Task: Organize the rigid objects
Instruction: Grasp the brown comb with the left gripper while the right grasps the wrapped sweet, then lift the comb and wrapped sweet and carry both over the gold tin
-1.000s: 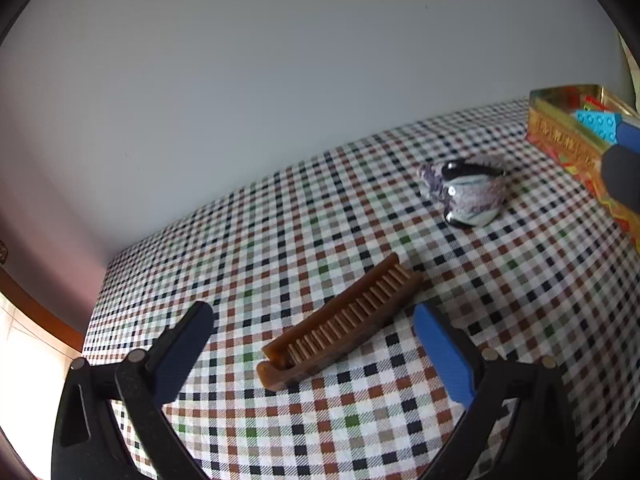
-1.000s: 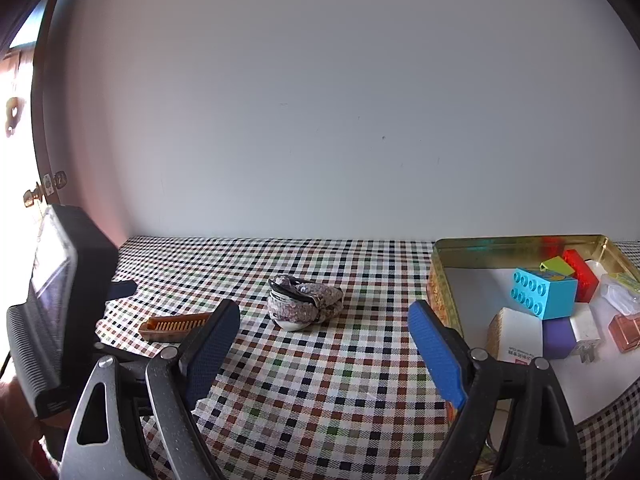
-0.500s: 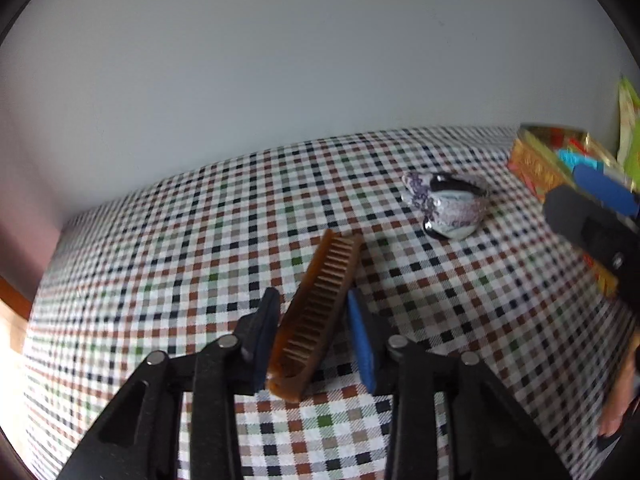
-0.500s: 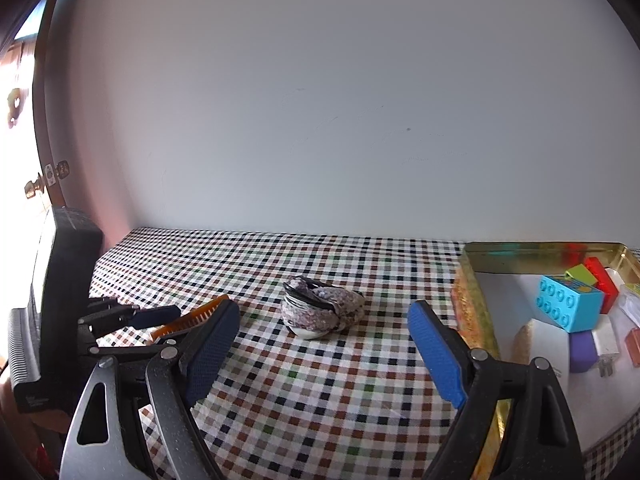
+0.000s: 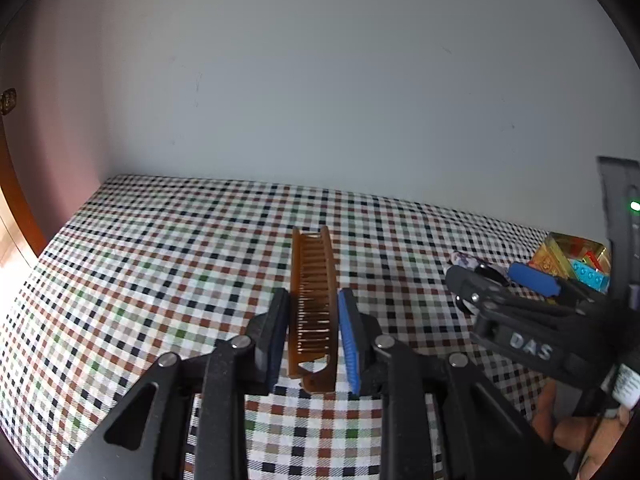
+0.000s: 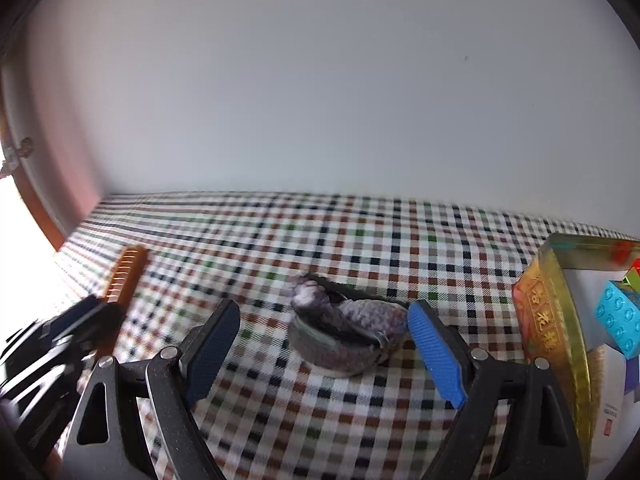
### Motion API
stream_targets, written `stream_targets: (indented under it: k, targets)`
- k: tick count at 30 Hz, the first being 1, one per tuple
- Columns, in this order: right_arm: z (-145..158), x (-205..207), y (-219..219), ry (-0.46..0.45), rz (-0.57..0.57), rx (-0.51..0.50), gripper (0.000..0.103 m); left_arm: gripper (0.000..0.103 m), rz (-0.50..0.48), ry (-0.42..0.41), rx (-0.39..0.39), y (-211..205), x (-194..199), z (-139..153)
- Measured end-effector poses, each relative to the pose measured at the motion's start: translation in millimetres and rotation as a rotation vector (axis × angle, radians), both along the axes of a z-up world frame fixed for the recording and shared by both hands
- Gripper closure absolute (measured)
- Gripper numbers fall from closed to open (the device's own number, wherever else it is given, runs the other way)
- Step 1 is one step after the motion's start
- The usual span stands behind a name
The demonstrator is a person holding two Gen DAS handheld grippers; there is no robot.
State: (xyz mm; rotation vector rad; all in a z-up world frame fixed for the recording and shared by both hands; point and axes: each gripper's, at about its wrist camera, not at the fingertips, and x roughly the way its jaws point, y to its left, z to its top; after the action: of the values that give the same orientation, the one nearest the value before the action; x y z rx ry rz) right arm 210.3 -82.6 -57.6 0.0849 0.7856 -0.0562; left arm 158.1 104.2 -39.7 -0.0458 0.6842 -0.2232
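The left gripper (image 5: 313,330) is clamping the brown comb (image 5: 312,300) above the checked surface (image 5: 160,280); the right gripper (image 6: 324,340), spread wide, is straddling the patterned clip (image 6: 344,332). Centring before squeezing seems wise.

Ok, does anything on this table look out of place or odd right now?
Mostly the patterned hair clip: it lies loose on the checked cloth, outside the gold tin that holds the blocks. The right gripper is open around it. The brown comb is also outside the tin, clamped in the left gripper. Nothing looks spilled or damaged.
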Motion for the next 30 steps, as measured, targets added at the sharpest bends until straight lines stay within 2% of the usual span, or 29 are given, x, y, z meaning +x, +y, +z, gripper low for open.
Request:
stream_targets:
  k: [3, 4, 7, 12, 14, 19, 22, 26, 30]
  targets:
    - [-7, 13, 3, 0.053, -0.008, -0.024, 0.017, 0.080, 0.011, 0.000, 0.002, 5, -1, 0]
    - [-10, 17, 5, 0.077, -0.013, -0.038, 0.028, 0.080, 0.014, -0.001, 0.007, 3, 0, -1]
    - [-15, 20, 6, 0.100, -0.012, -0.058, 0.028, 0.080, 0.021, -0.014, 0.046, -4, 7, -3]
    - [-17, 16, 14, 0.095, 0.007, -0.087, 0.029, 0.080, 0.031, -0.027, 0.043, -2, 7, 1]
    - [-13, 2, 13, 0.057, 0.002, -0.088, 0.029, 0.080, 0.040, -0.037, 0.039, 0, 5, 3]
    - [9, -45, 22, -0.148, -0.004, -0.170, 0.029, 0.080, 0.059, -0.090, 0.040, 0, -6, 10]
    - [19, -67, 21, -0.231, -0.007, -0.214, 0.029, 0.080, 0.079, -0.103, 0.023, 1, -9, 11]
    - [40, -77, 11, -0.284, -0.002, -0.228, 0.029, 0.080, 0.091, -0.121, 0.023, -6, -19, 13]
    - [48, -91, 1, -0.313, 0.005, -0.223, 0.029, 0.080, 0.101, -0.129, 0.016, -16, -33, 15]
